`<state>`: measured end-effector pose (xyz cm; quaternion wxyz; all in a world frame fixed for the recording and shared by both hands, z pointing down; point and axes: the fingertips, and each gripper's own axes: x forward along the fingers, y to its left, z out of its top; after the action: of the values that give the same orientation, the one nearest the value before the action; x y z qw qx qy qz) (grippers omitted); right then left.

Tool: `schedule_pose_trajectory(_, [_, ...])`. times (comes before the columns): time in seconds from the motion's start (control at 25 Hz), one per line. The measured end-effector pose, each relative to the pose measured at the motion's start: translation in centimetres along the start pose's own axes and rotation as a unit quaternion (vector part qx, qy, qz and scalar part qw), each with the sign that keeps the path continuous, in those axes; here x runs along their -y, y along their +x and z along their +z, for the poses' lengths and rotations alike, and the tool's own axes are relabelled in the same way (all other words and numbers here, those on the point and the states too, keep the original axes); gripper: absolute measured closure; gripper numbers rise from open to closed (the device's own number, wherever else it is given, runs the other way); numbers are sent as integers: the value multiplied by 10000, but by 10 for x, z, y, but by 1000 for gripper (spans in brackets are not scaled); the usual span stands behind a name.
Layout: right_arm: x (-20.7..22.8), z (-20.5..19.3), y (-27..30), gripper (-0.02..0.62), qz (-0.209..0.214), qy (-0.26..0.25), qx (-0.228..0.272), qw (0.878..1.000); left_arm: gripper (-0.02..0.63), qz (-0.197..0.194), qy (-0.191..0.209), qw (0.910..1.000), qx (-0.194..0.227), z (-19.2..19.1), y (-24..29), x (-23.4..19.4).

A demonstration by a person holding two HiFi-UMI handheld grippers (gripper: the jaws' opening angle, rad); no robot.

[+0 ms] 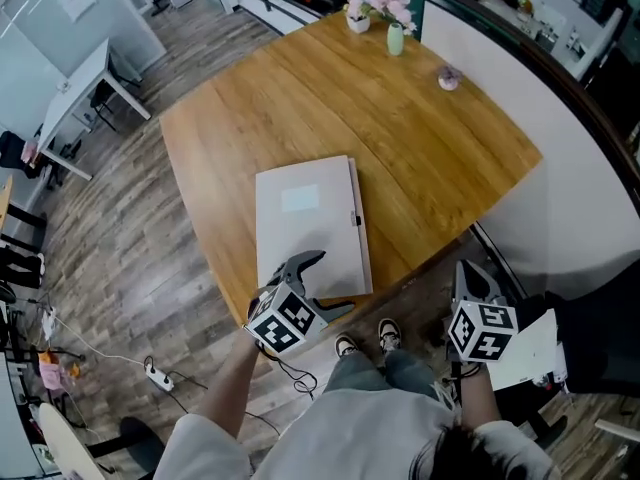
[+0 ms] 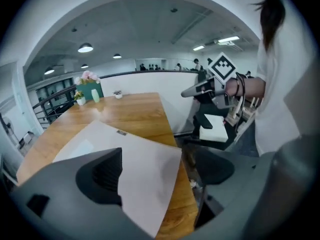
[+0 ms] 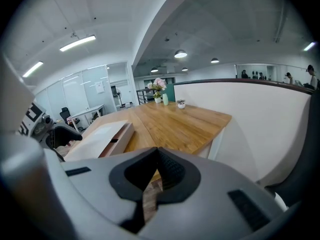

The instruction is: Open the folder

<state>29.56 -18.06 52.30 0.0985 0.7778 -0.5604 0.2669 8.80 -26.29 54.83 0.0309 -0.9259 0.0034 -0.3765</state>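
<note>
A pale grey folder [image 1: 305, 223] lies flat and shut at the near edge of the wooden table [image 1: 420, 138], its black clasp [image 1: 355, 218] on the right side. My left gripper [image 1: 335, 281] stands open over the folder's near end. In the left gripper view the jaws are wide apart, with the folder's near corner [image 2: 150, 169] between them and untouched. My right gripper [image 1: 478, 293] hangs off the table at the right, by the person's legs. It is shut with nothing in it. In the right gripper view the folder [image 3: 97, 138] lies at the left.
Vases with pink flowers [image 1: 385, 10] and a small pot [image 1: 449, 78] stand at the table's far end. A white partition wall [image 1: 570, 188] runs along the right. A chair with a white seat [image 1: 530, 350] is beside my right gripper. A power strip [image 1: 158, 376] lies on the floor.
</note>
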Motion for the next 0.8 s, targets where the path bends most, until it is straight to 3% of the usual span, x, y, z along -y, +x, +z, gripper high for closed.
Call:
schedule_pose_trajectory(0.12, [0, -9, 2, 594, 14, 14, -87, 10000, 162, -149, 604, 9965, -554, -11, 12, 9])
schedule_pose_trajectory(0.32, [4, -21, 0, 594, -16, 50, -144, 9999, 172, -258, 1077, 9897, -903, -19, 26, 17])
schedule_pose_trajectory(0.8, [10, -26, 11, 594, 106, 122, -269, 9995, 191, -242, 1375, 9838, -1126, -28, 53, 18])
